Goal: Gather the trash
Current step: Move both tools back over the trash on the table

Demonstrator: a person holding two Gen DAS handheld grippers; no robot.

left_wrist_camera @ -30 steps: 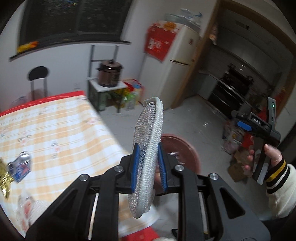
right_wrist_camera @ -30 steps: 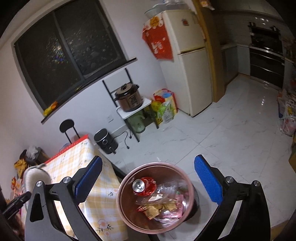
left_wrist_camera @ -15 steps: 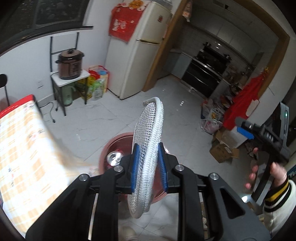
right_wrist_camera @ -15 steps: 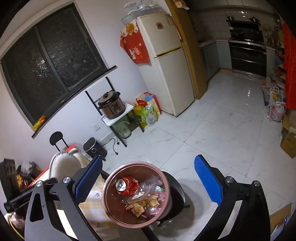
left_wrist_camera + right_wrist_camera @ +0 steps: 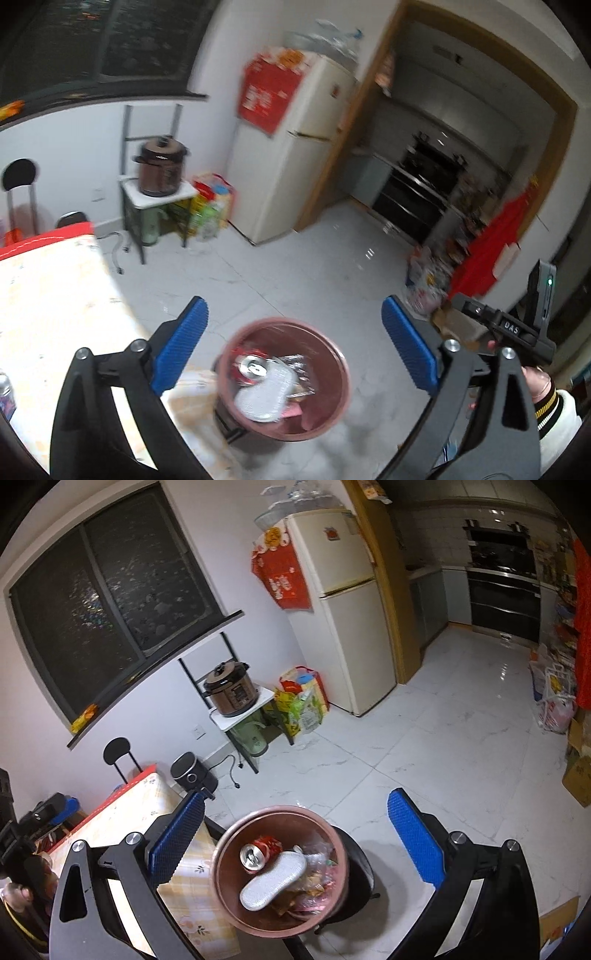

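A pink round trash bin [image 5: 332,398] [image 5: 221,853] stands on the floor by the table corner. In it lie a white mesh foam sleeve [image 5: 264,391] [image 5: 273,880], a red drink can [image 5: 249,367] [image 5: 258,851] and crumpled wrappers [image 5: 314,882]. My left gripper [image 5: 293,350] is open and empty above the bin. My right gripper [image 5: 295,842] is open and empty, also above the bin. The right gripper's body shows at the right edge of the left wrist view [image 5: 509,328].
The table with a yellow checked cloth [image 5: 44,295] [image 5: 122,819] is at the left; a can [image 5: 5,391] stands near its edge. A black stool [image 5: 360,871] is beside the bin. A fridge [image 5: 347,627], a shelf with a cooker [image 5: 231,690] and bags [image 5: 303,701] line the wall.
My left gripper opened and let go of the white mesh sleeve, which now lies in the bin. Both views shifted slightly over the bin.
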